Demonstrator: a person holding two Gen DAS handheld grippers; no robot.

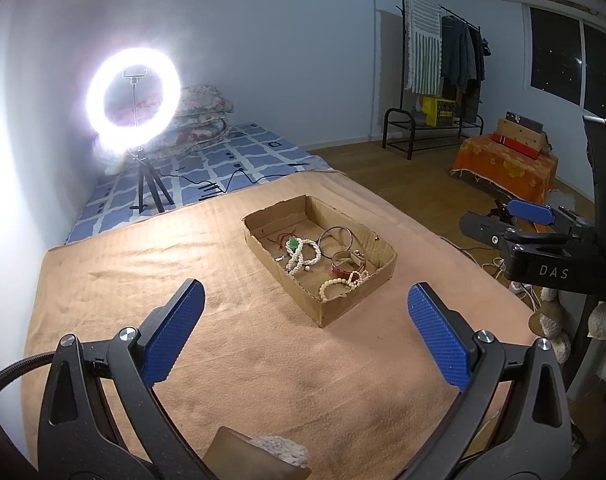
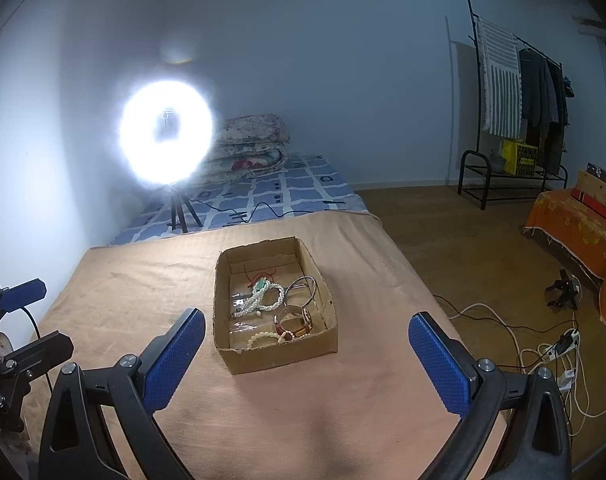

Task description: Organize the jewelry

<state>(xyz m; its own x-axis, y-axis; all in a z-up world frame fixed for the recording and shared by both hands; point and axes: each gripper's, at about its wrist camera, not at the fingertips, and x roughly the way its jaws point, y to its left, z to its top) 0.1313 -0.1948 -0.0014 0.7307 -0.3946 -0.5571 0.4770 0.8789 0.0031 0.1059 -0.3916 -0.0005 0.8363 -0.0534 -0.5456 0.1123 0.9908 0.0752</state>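
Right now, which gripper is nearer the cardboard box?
Roughly level, the right slightly nearer. The right gripper faces the cardboard box squarely; the left gripper sits back, left of it.

A shallow open cardboard box (image 1: 345, 308) sits on the tan blanket, its long sides running away from the viewer, and all the jewelry lies inside it. Toward the far end a thin red cord (image 1: 282, 237) trails across the floor of the box, touching a small green pendant (image 1: 291, 243). A long string of white beads (image 1: 303, 255) is looped over itself beside the pendant. A plain metal bangle (image 1: 336, 239) leans tilted against the right wall. Nearer, a watch with a reddish-brown strap (image 1: 346, 267) lies curled on its side – a short cream bead bracelet (image 1: 335, 285) rests just in front of it, at the near end
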